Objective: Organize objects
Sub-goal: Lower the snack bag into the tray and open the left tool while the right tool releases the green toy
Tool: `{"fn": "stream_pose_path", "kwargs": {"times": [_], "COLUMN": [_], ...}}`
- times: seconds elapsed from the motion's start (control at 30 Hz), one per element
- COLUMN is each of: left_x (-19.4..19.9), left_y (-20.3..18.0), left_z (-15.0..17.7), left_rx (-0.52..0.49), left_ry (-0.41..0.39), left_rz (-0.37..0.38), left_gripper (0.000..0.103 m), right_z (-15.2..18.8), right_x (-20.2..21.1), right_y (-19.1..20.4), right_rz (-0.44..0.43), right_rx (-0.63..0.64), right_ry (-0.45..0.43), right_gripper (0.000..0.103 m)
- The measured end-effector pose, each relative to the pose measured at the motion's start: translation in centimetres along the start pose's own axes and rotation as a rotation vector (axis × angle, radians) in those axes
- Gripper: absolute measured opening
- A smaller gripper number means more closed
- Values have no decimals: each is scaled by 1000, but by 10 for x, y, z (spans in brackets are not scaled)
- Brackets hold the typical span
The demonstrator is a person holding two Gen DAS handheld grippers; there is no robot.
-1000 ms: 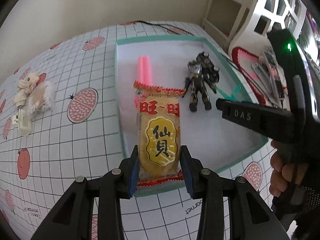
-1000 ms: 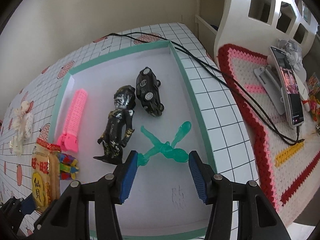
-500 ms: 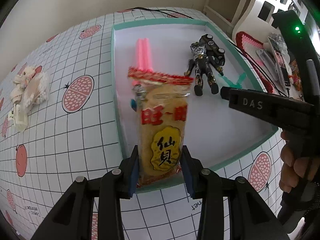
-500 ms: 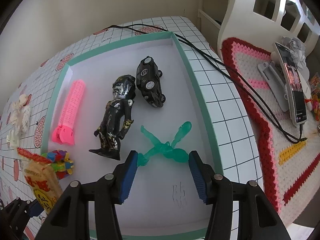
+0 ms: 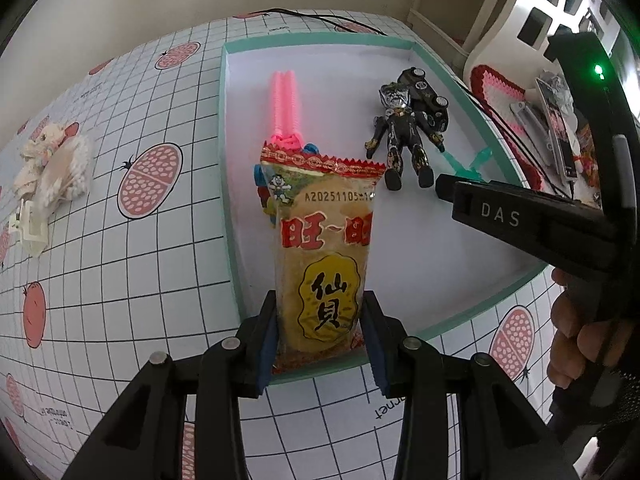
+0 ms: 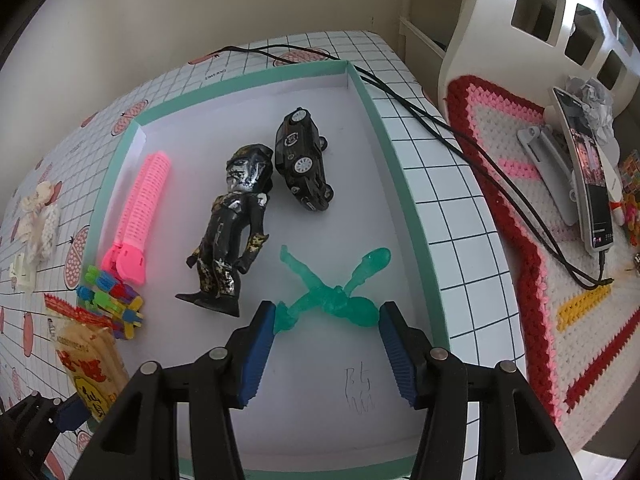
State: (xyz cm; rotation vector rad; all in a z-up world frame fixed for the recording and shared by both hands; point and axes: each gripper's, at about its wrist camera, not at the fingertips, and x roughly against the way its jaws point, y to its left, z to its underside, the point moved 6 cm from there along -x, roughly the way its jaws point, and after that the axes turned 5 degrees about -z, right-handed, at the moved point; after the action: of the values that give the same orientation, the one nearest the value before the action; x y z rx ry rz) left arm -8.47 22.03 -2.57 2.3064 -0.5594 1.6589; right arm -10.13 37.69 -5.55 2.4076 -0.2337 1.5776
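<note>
**Snack packet held over the tray's near corner, right jaws parted over the green figure**

Jaws of the left gripper (image 5: 320, 336) are clamped on the lower part of a snack packet (image 5: 324, 248), blue pads pressing both sides so it stands up along the fingers with its crimped red top at 12 o'clock. Gripping low leaves most of the packet clear of the fingers, which should let it be laid flat when let go. It hangs above the near left corner of the mint-rimmed tray (image 5: 232, 240), seemingly picked because that patch of white floor is bare.

Jaws of the right gripper (image 6: 326, 344) stand apart and hold nothing; the translucent green figure (image 6: 336, 292) lies on the tray floor just beyond them, at 12 o'clock, with no pad pressing it. That hand (image 5: 580, 340) looks parked rather than reaching.

Other items are already inside the tray: a pink ribbed toy (image 6: 144, 208) along the left wall at 10 o'clock, a black-and-gold figure (image 6: 232, 232) in the middle, a black toy car (image 6: 304, 164) touching its head at 12 o'clock, and a multicoloured block cluster (image 6: 114, 300) at 9 o'clock.

A fluffy cream clip (image 5: 52, 176) lies out on the tabletop (image 5: 120, 280), well left of the tray, probably next to be gathered.
</note>
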Motion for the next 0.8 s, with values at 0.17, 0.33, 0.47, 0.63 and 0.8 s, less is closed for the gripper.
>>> {"fn": "stream_pose_path", "kwargs": {"times": [0.17, 0.33, 0.47, 0.63, 0.8], "left_x": [5, 12, 20, 29, 37], "left_y": [4, 9, 12, 19, 31], "left_z": [-3, -8, -13, -19, -24], "left_rx": [19, 46, 64, 99, 149], "left_ry": [-18, -44, -84, -139, -192], "left_rz": [3, 20, 22, 20, 20], "left_gripper": [52, 52, 52, 52, 52], "right_z": [-1, -2, -3, -8, -11], "right_x": [5, 7, 10, 17, 22], "right_y": [3, 0, -5, -6, -5], "right_rz": [-19, -25, -29, -37, -35], "right_rx": [-9, -13, -6, -8, -11], "right_ry": [-21, -37, -53, -94, -122], "right_gripper": [58, 58, 59, 59, 59]}}
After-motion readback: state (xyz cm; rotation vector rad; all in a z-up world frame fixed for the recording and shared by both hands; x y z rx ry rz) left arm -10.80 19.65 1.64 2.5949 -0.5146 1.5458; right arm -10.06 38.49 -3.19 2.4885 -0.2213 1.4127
